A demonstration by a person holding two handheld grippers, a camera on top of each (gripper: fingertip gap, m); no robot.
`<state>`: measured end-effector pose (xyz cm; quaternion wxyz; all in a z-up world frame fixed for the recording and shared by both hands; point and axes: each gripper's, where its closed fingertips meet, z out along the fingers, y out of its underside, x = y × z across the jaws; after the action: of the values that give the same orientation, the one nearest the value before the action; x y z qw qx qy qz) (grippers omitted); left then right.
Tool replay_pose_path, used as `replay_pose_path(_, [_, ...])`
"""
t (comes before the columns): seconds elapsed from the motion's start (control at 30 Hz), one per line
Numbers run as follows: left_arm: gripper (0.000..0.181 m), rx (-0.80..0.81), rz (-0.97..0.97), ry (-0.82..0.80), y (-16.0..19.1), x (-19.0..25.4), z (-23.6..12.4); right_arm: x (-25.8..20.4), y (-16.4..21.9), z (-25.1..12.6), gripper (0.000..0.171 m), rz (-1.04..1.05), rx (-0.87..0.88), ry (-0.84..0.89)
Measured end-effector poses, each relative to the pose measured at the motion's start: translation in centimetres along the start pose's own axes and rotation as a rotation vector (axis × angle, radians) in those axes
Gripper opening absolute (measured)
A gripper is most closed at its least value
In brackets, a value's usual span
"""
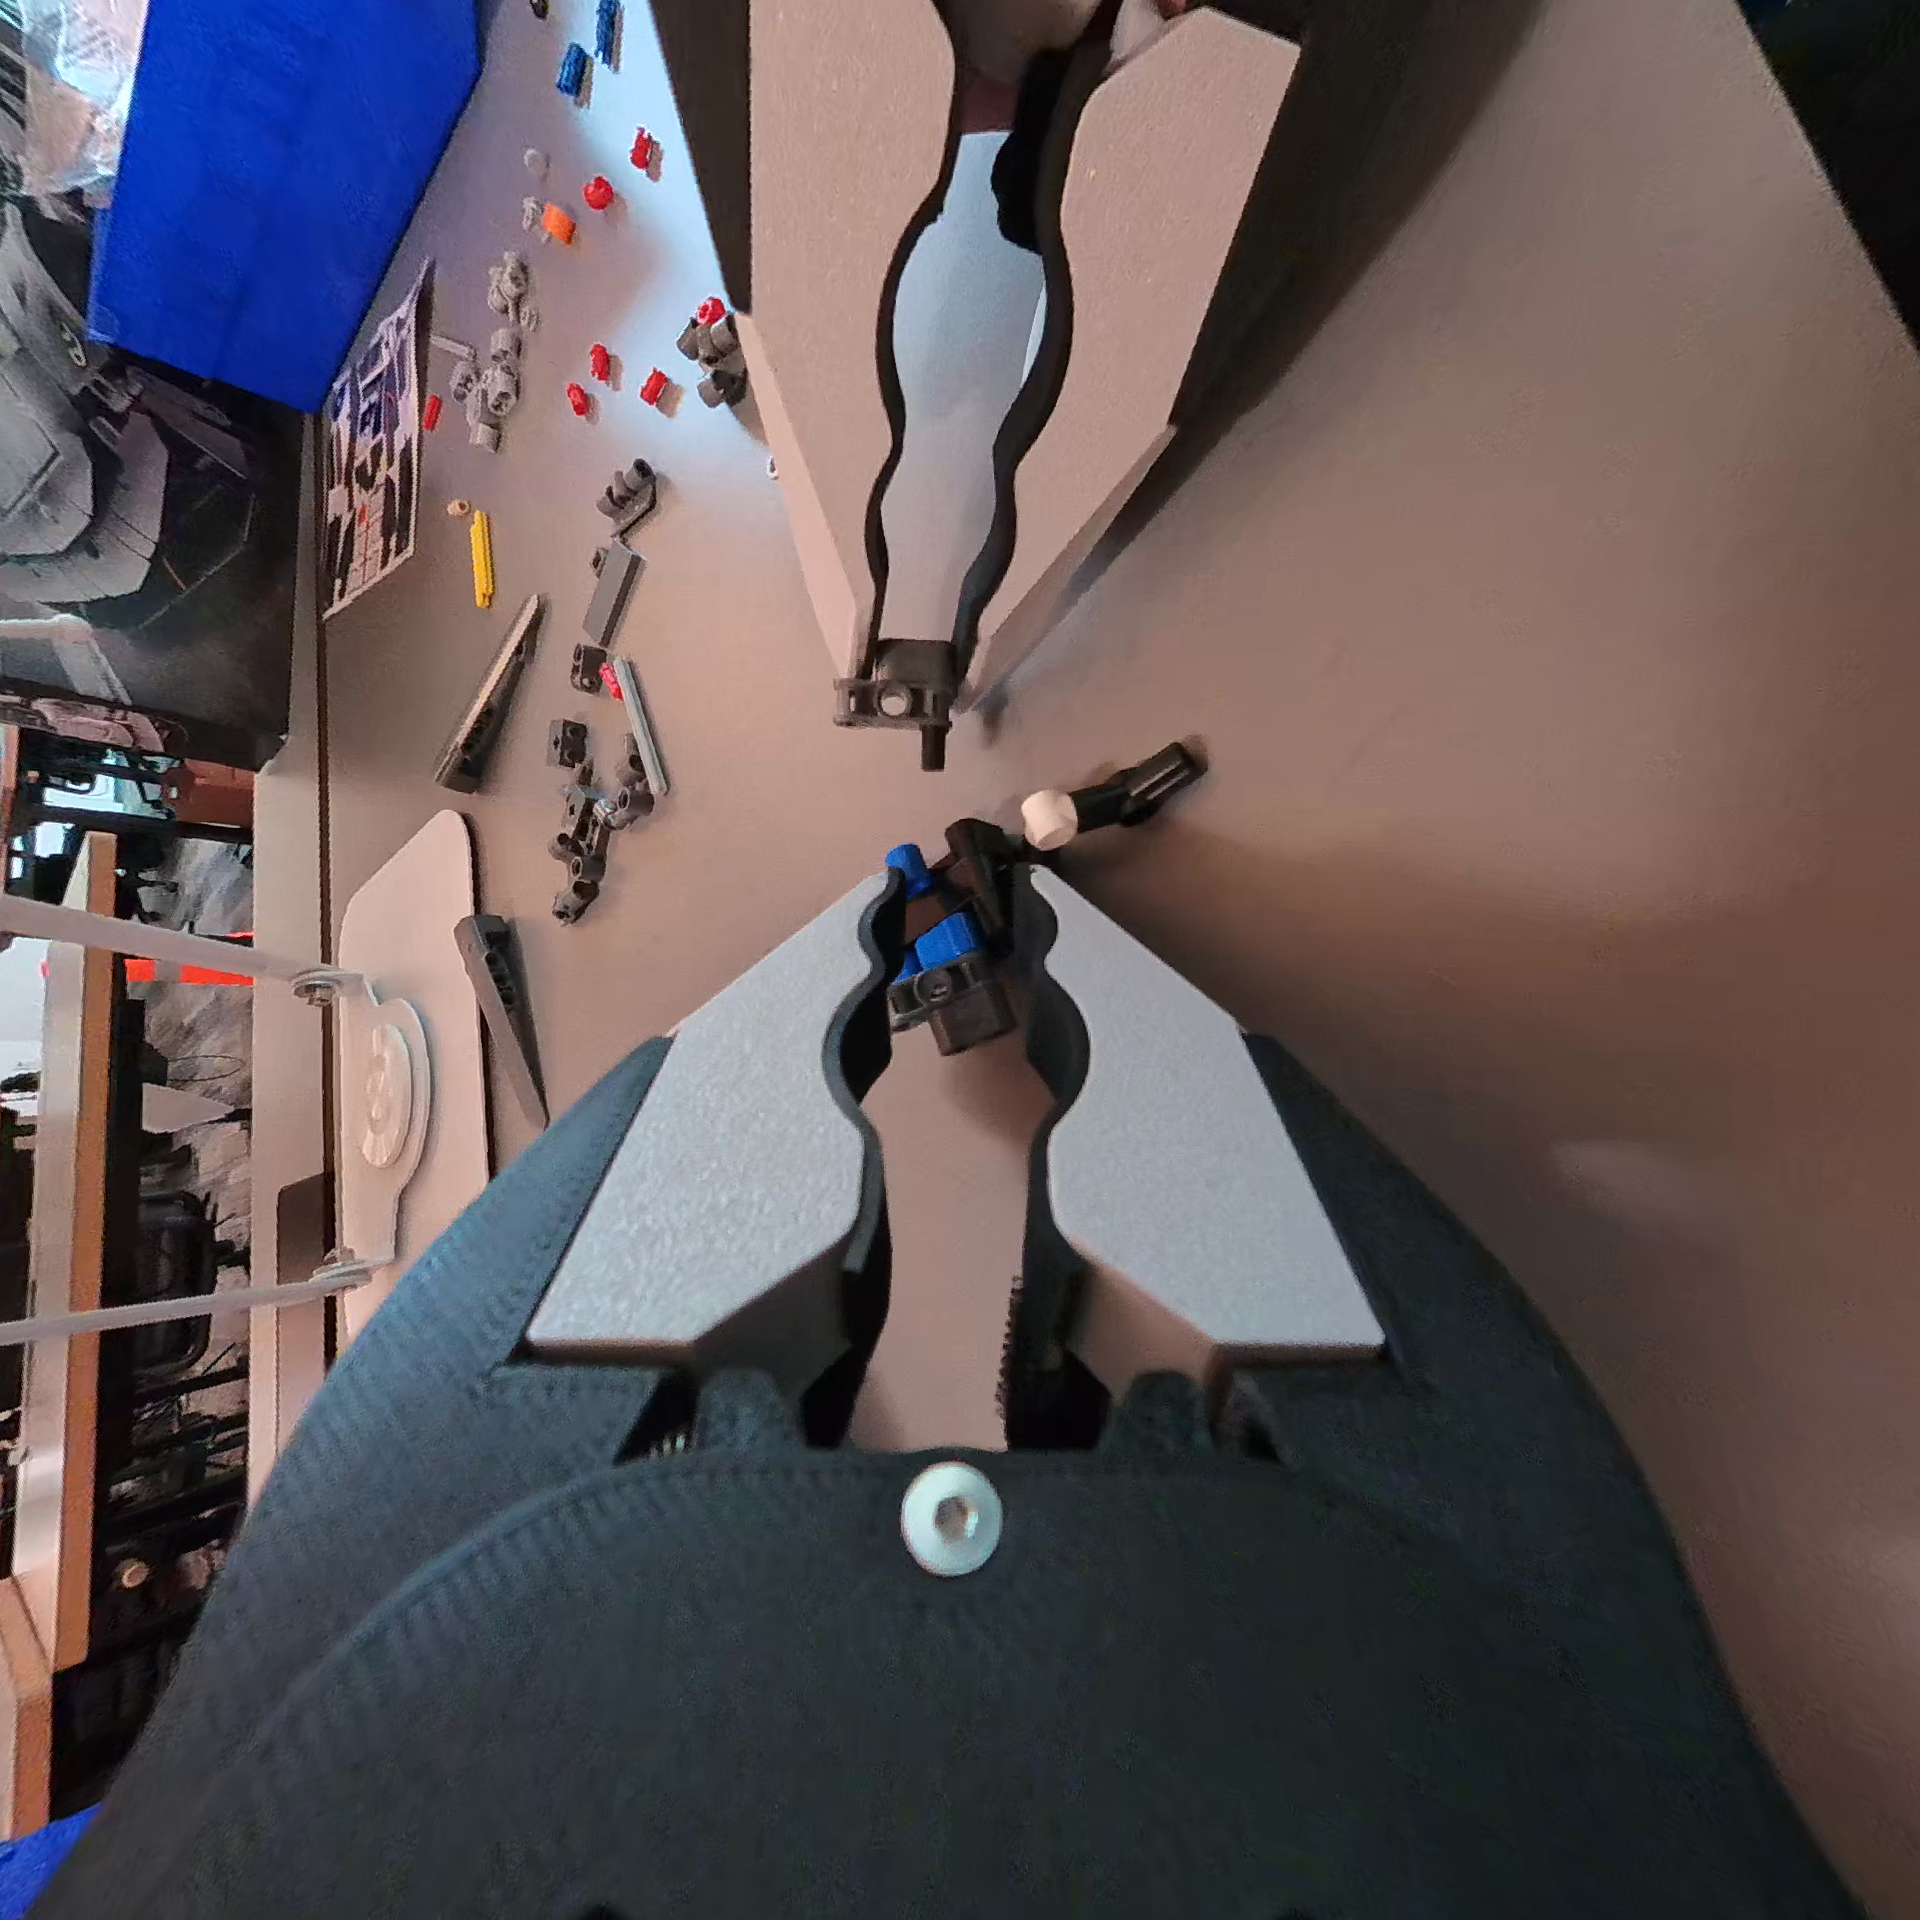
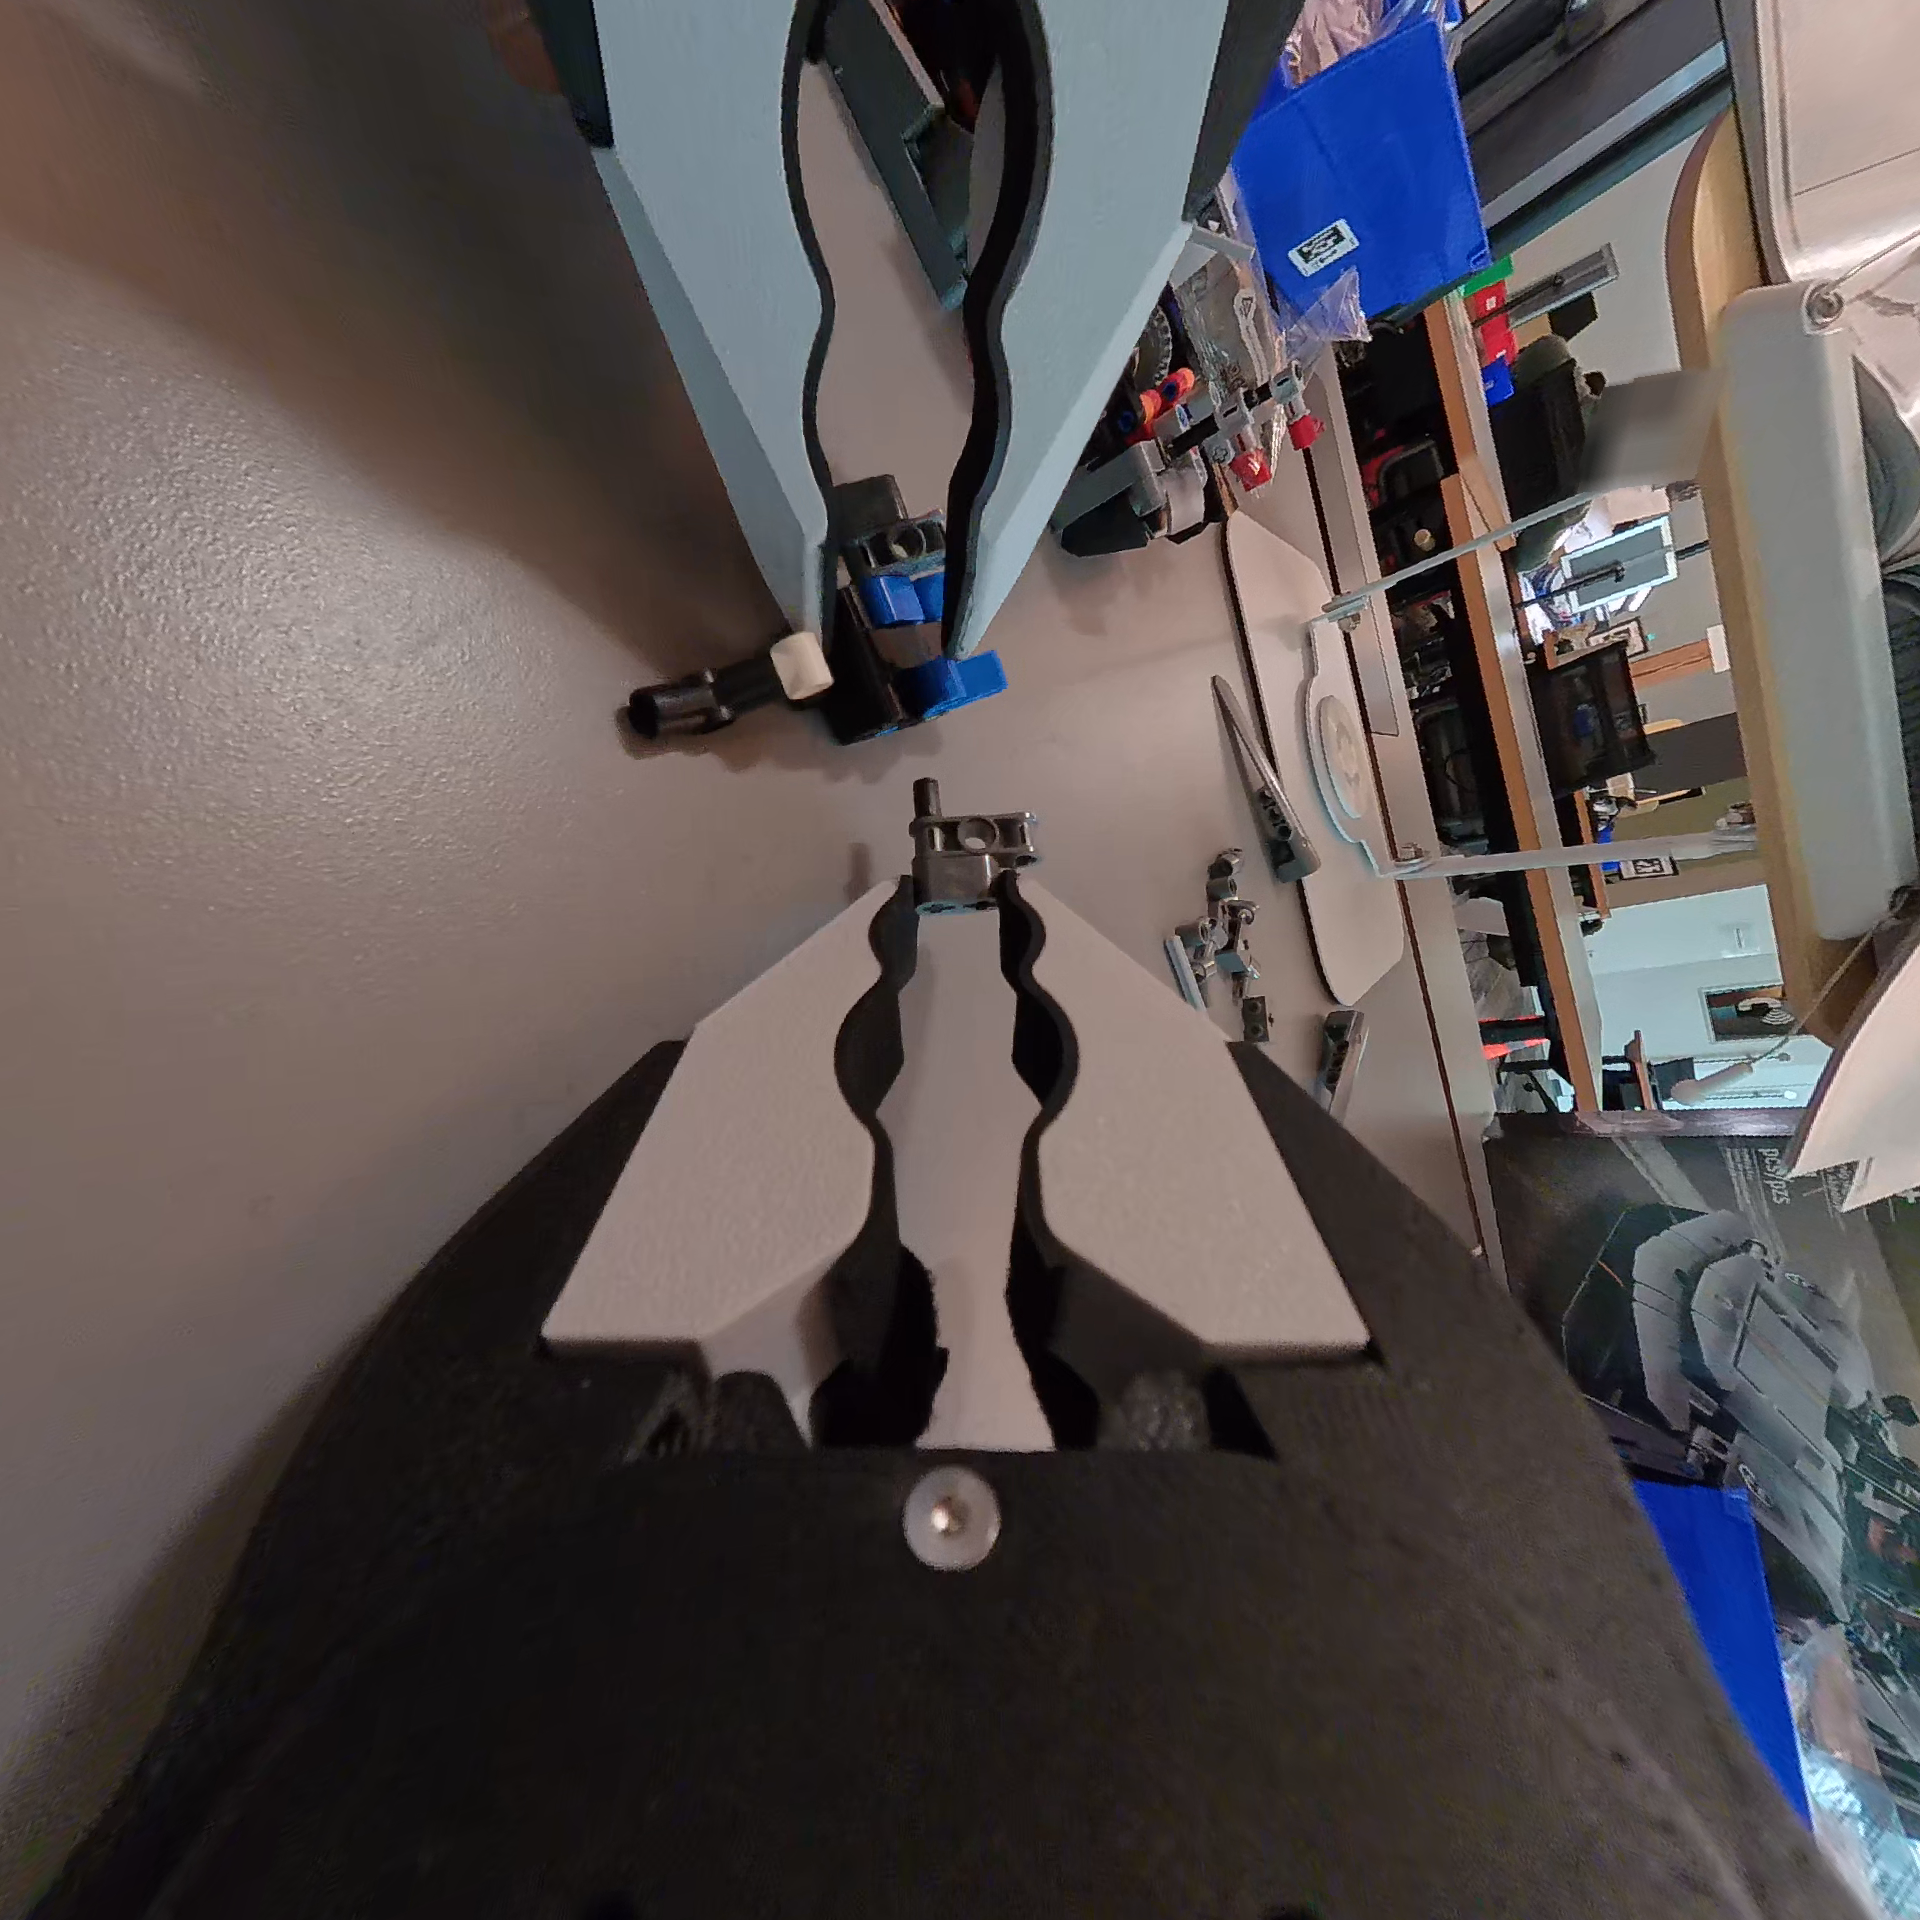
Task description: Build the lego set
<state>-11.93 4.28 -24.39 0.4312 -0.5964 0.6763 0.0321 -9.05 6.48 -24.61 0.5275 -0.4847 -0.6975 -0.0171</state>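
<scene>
My left gripper point(image 1: 961, 883) is shut on a small black and blue lego assembly point(image 1: 951, 961) with a black axle and a cream end piece point(image 1: 1047, 818) sticking out to the right. It also shows in the right wrist view point(image 2: 888, 613). My right gripper point(image 2: 956, 883) is shut on a dark grey connector piece point(image 2: 966, 847) with a black pin point(image 2: 925, 798) pointing at the assembly. In the left wrist view that piece point(image 1: 894, 691) sits a short way from the assembly, tip to tip, just above the table point(image 1: 1455, 831).
Loose lego parts lie on the table: red pins point(image 1: 597, 369), grey connectors point(image 1: 499, 353), a yellow axle point(image 1: 480, 556), dark panels point(image 1: 488, 696). A sticker sheet point(image 1: 374, 457), a blue bin point(image 1: 270, 177) and the set's box point(image 1: 125, 540) stand beyond. A partly built frame point(image 2: 1174, 468) sits behind. Left tips to right tips: about 4 cm.
</scene>
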Motion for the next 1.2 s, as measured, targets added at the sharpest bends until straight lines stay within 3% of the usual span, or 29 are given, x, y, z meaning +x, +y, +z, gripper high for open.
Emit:
replay_pose_path(0.23, [0.011,0.005,-0.001,0.02,0.0,0.4,0.1,-0.1,-0.3,0.1,0.013,0.001,0.014,-0.013])
replay_pose_path(0.73, [0.023,-0.024,-0.024,0.0,0.7,-0.2,0.5,-0.1,-0.3,0.1,0.013,0.081,0.04,-0.067])
replay_pose_path(0.97, [0.021,-0.014,-0.027,0.01,0.7,-0.1,0.5,-0.5,-0.1,0.3,0.013,0.196,0.027,-0.237])
replay_pose_path(1.2, [0.019,0.017,-0.016,0.05,0.3,0.5,0.1,0.0,-0.3,0.9,0.013,0.146,0.028,-0.351])
